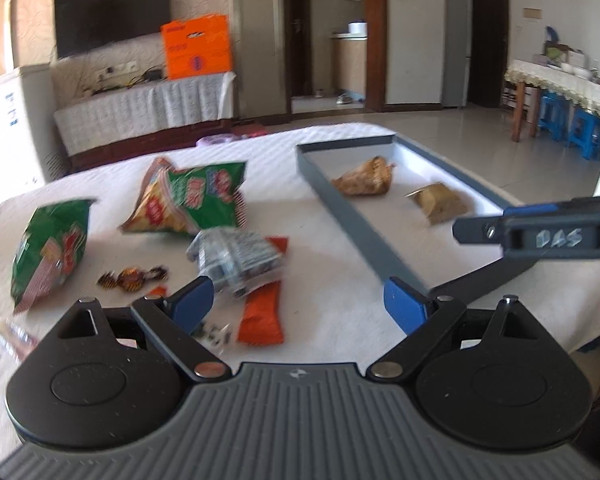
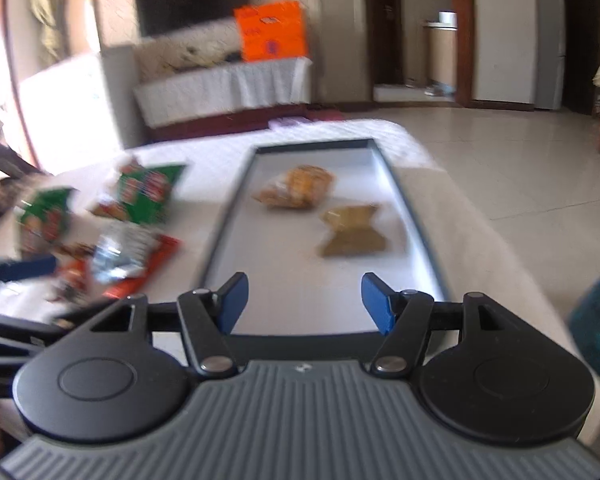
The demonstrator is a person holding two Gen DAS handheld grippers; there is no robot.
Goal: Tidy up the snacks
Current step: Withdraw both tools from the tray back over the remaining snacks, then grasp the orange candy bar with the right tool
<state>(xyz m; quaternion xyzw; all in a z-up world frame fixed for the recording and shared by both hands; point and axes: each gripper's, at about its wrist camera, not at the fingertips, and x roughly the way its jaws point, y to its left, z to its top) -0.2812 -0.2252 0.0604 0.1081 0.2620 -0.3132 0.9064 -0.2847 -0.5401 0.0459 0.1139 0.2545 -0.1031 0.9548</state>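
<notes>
Each gripper, left gripper (image 1: 300, 304) and right gripper (image 2: 302, 302), has blue fingertip pads, black linkage arms with silver pivot screws, and a ribbed grey base.

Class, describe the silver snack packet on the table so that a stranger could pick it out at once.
Start at the long grey tray on the white table. Left of it lie loose snacks; the silver packet sits nearest the tray, on an orange wrapper. It alone is crinkled silver foil with dark print.

2 brown snack packs (image 1: 366, 179) lie flat in tray (image 1: 342, 204); green bags (image 1: 188, 196), silver pack (image 1: 236, 258), orange pack (image 1: 260, 318), candies (image 1: 132, 278) scattered left of it.
</notes>
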